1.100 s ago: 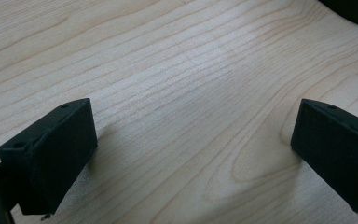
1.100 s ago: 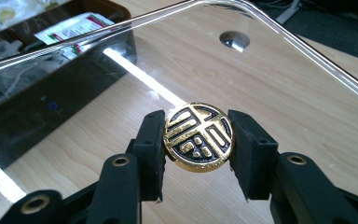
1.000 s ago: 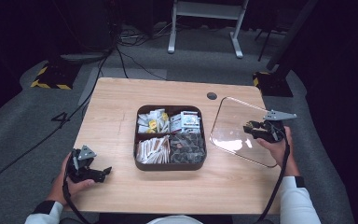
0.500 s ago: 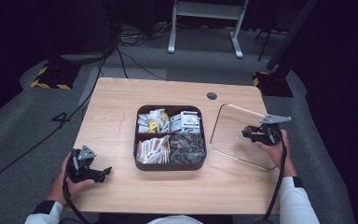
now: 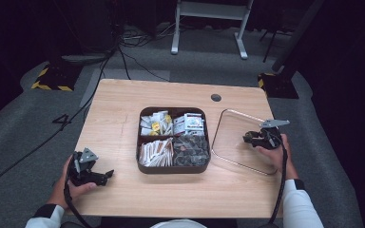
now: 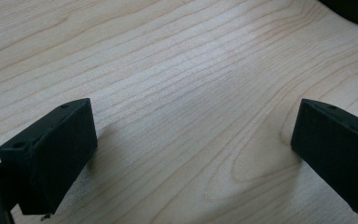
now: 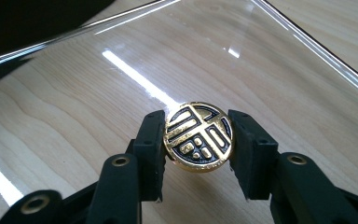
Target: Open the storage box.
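Observation:
A dark brown tray (image 5: pixel 173 170) with four compartments sits mid-table, holding sachets and small packets. To its right a clear square lid (image 5: pixel 230 142) lies low over the wood. My right gripper (image 5: pixel 248 138) is shut on the lid's round gold-and-black knob (image 7: pixel 198 136), which sits between the jaws of the right gripper (image 7: pixel 198 145) over the clear lid (image 7: pixel 261 60). My left gripper (image 5: pixel 105 176) rests near the front left edge, apart from the tray. In the left gripper view the left gripper (image 6: pixel 191 154) stands open over bare wood.
A small dark cable hole (image 5: pixel 216 98) lies in the tabletop (image 5: pixel 119 109) behind the tray. Beyond the far edge are grey carpet, cables (image 5: pixel 123 57) and a white metal frame (image 5: pixel 209 12). A dark corner of the tray (image 6: pixel 354 7) shows at the top right of the left gripper view.
My right gripper has brought the clear lid down from a raised, tilted pose to lie nearly flat right of the tray. The left gripper has stayed put.

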Tool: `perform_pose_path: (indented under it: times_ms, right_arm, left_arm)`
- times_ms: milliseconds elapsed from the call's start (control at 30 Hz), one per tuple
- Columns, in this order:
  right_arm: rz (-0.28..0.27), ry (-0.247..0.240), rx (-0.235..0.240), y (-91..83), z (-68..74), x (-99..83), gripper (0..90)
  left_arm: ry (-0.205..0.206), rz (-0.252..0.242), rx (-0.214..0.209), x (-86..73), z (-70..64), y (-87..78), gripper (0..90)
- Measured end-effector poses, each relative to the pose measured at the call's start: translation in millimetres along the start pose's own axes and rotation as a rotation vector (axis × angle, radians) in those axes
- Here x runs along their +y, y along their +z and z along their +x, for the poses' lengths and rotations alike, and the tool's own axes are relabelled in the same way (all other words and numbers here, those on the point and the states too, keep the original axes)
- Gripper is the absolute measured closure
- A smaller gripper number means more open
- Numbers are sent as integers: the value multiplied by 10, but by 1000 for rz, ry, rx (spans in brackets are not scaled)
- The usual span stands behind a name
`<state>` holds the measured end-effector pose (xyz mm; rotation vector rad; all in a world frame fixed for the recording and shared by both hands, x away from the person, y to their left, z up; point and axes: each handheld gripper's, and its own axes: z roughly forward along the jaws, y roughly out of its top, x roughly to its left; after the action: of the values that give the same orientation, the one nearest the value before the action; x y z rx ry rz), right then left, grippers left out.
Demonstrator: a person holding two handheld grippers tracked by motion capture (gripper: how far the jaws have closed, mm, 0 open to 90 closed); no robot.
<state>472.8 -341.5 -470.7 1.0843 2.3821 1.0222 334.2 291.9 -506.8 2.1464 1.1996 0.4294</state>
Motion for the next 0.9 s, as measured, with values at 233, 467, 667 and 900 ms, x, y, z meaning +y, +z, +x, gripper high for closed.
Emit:
perform_pose_path:
  times_ms: [233, 467, 667, 900]
  right_arm:
    - [16, -1, -2, 44, -6, -27, 587]
    - [48, 3, 3, 80, -11, -54, 586]
    - [55, 3, 22, 85, -13, -69, 566]
    - [-1, 24, 22, -9, -11, -10, 453]
  left_arm:
    - [-1, 1, -1, 0, -1, 0, 4]
    - [-1, 0, -1, -1, -1, 0, 4]
    - [-1, 0, -1, 0, -1, 0, 4]
    - [-1, 0, -1, 0, -1, 0, 4]
